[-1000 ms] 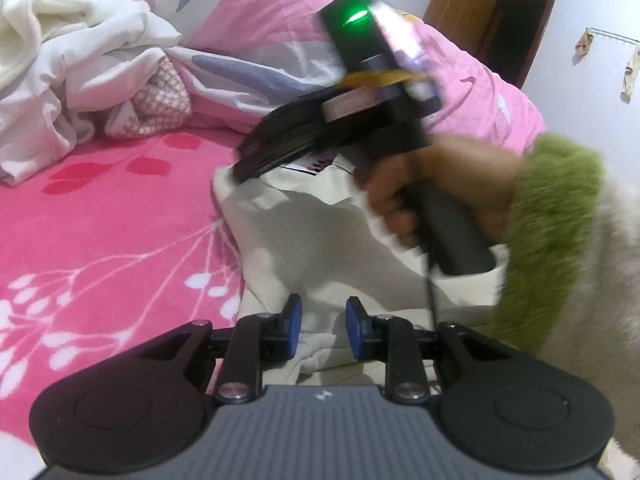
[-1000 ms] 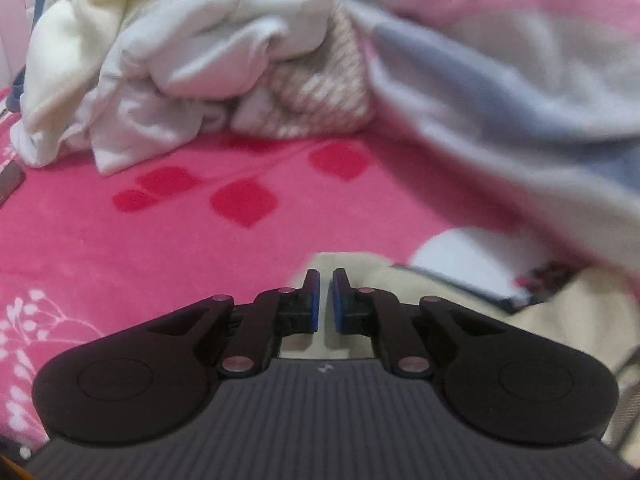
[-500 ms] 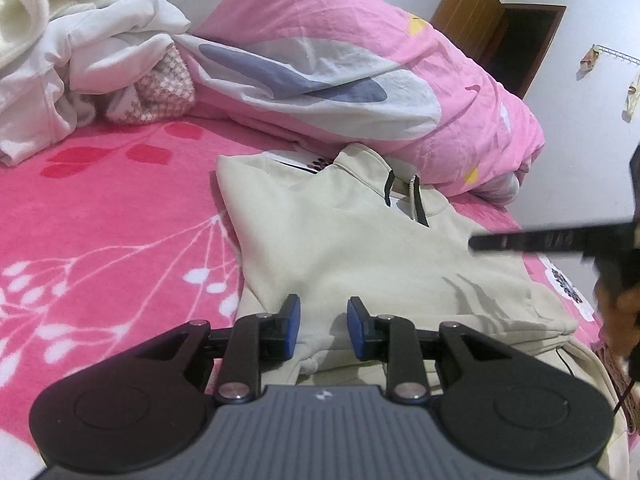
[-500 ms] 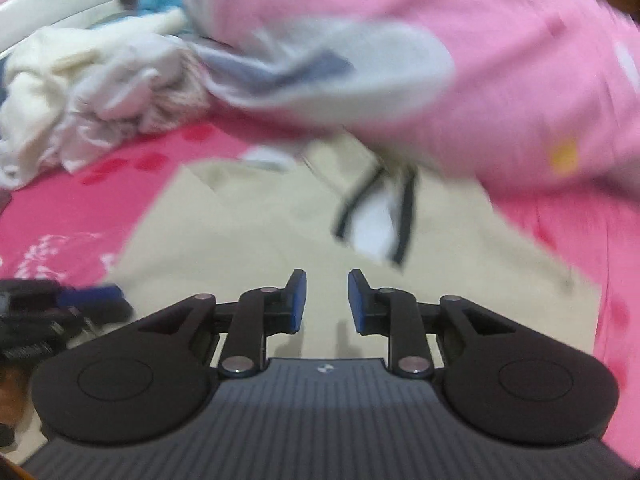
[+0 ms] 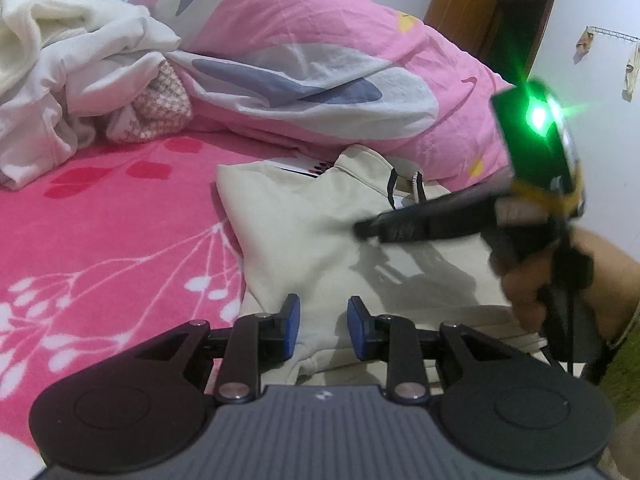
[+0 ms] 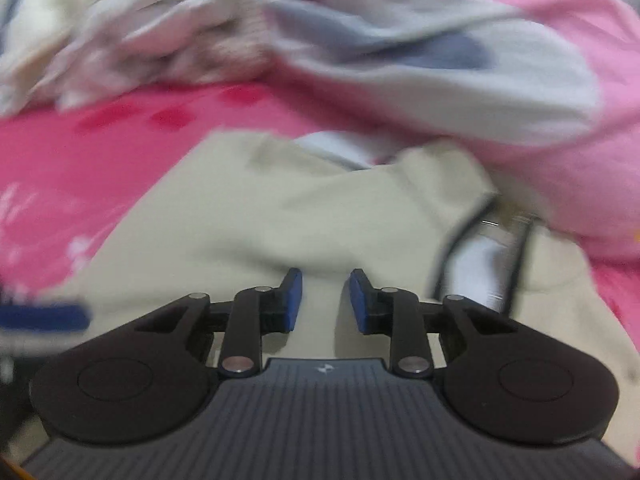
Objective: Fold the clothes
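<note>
Change, right gripper [image 5: 362, 231]: absent from the middle of the left wrist view half a second ago, when only an edge showed at 3 o'clock; now reaching in over the garment from 3 o'clock, green lamp lit, a hand [image 5: 556, 280] on the grip.
Change, left gripper [image 5: 323, 322]: unmoved; jaws apart as before, nothing between them.
Right jaws: in the right wrist view the right gripper [image 6: 325, 300] stands open and empty, as half a second ago.
Garment: cream hoodie [image 5: 320, 232] lies flat on the pink bedsheet [image 5: 104, 232], collar toward 12 o'clock against the pink duvet [image 5: 300, 60]; both grippers above its lower part.
Unfolded pile: white clothes [image 5: 60, 92] at 10 o'clock, well apart from the hoodie.
Obscured: right wrist view heavily blurred; hoodie [image 6: 248, 216] legible, drawstrings smeared. Hoodie's 3 o'clock side is behind the hand; hem cut off by gripper body.
</note>
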### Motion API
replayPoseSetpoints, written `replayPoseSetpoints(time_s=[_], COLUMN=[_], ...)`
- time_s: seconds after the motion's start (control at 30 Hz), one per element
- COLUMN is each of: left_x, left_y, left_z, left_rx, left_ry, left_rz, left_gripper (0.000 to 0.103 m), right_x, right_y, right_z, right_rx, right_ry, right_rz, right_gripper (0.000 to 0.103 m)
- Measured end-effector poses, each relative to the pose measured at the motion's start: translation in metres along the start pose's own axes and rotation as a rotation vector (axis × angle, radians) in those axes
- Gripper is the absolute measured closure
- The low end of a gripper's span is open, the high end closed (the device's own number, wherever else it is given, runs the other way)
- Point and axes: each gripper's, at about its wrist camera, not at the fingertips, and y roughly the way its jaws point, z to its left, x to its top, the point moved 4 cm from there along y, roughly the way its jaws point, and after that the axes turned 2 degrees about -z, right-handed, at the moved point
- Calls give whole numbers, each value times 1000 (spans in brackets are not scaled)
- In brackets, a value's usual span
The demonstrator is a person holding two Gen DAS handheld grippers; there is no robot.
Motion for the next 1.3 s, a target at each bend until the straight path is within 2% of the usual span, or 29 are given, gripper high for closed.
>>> replayPoseSetpoints(time_s=[0.1, 0.17, 0.23, 0.27, 0.33, 0.4, 0.43, 0.5, 0.57, 0.7, 0.73, 0.77, 0.8, 0.83, 0.9, 0.93, 1.07, 1.2, 1.23, 1.3], left_x=[0, 0, 0, 0, -1, -1, -1, 0, 0, 0, 0, 0, 0, 0, -2, -2, -1, 0, 2, 6], left_y=[0, 0, 0, -1, -2, -1, -1, -1, -1, -1, -1, -1, -2, -3, -6, -6, -7, -12, -13, -15], left_z=[1, 2, 2, 2, 3, 3, 4, 5, 6, 6, 6, 6, 5, 3, -1, -2, -4, -8, -10, -13], left_rx=[-7, -8, -9, -10, -11, -13, -14, -17, -20, -30, -41, -52, -65, -79, -82, -84, -88, -83, -85, -88], left_ry=[-11, -14, -15, -16, -15, -19, -21, -29, -37, -39, -37, -35, -24, -5, 25, 33, 35, 68, 75, 90], left_rz=[4, 5, 4, 3, 0, 2, 2, 5, 7, 9, 10, 11, 10, 7, -4, -7, -14, -33, -39, -51], left_gripper=[76, 76, 76, 76, 76, 76, 76, 76, 76, 74, 72, 66, 57, 54, 50, 49, 47, 47, 47, 46], right_x=[8, 10, 11, 14, 27, 37, 39, 35, 25, -15, -26, -36, -40, -43, -46, -49, -74, -127, -143, -160], right_y=[-20, -16, 11, 24, 37, 39, 33, 7, -22, -36, -34, -26, -23, -25, -41, -54, -112, -111, -110, -119], right_z=[12, 32, 43, 39, 12, -18, -31, -53, -66, -66, -66, -67, -71, -80, -100, -107, -123, -132, -134, -135], right_rx=[122, 211, 181, 156, 120, 0, -24, -18, 29, 134, 127, 81, 69, 58, -73, -127, -199, -283, -290, -263], right_ry=[35, 2, -18, 18, 143, 238, 263, 314, 342, 349, 341, 318, 309, 337, 397, 387, 374, 378, 386, 423], right_rz=[-40, -23, 30, 36, 20, 17, 11, -18, -41, 38, 70, 91, 70, 42, 30, 19, -36, 13, -11, -149], right_gripper=[79, 80, 81, 81, 83, 81, 81, 81, 81, 81, 83, 83, 83, 86, 84, 83, 83, 82, 82, 82])
